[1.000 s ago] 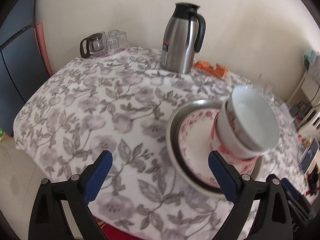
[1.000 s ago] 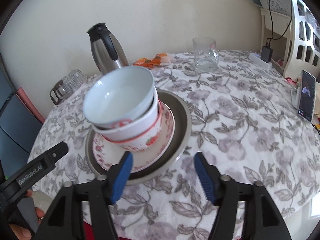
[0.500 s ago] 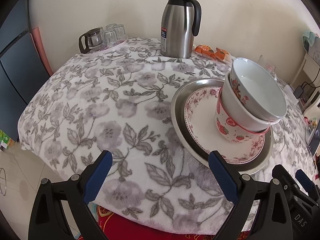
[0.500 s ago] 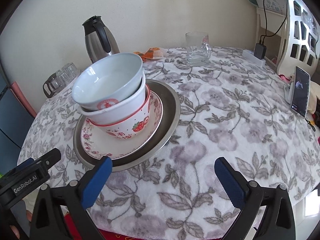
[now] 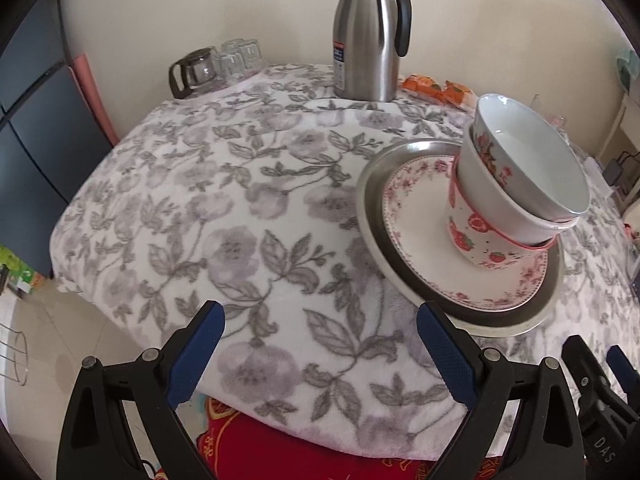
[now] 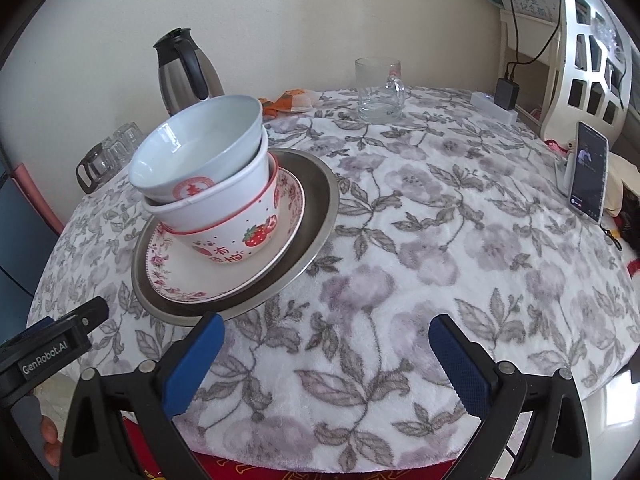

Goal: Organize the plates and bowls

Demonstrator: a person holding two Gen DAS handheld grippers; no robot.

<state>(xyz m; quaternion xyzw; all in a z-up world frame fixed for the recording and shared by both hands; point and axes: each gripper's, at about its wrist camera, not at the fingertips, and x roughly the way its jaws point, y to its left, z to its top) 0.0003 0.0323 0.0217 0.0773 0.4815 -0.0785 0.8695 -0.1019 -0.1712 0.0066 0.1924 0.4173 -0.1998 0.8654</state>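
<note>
A stack stands on the floral tablecloth: a steel plate (image 5: 374,184) (image 6: 316,200) at the bottom, a pink-flowered plate (image 5: 416,208) (image 6: 168,268) on it, then a strawberry bowl (image 5: 472,240) (image 6: 244,236), a white bowl (image 6: 216,208) and a pale blue-white bowl (image 5: 532,164) (image 6: 200,140) nested on top, leaning. My left gripper (image 5: 320,356) is open and empty at the table's near edge, left of the stack. My right gripper (image 6: 326,360) is open and empty, in front and right of the stack.
A steel thermos jug (image 5: 370,36) (image 6: 184,68) stands at the back by the wall. A tray of glasses and a small pot (image 5: 216,66) is at the back left. A glass mug (image 6: 378,90), orange snack packets (image 5: 436,88) and a propped phone (image 6: 588,172) are further right.
Both grippers have pulled back from the stack toward the table's near edge. The right gripper's jaws have opened wider. The stack has stayed in place.
</note>
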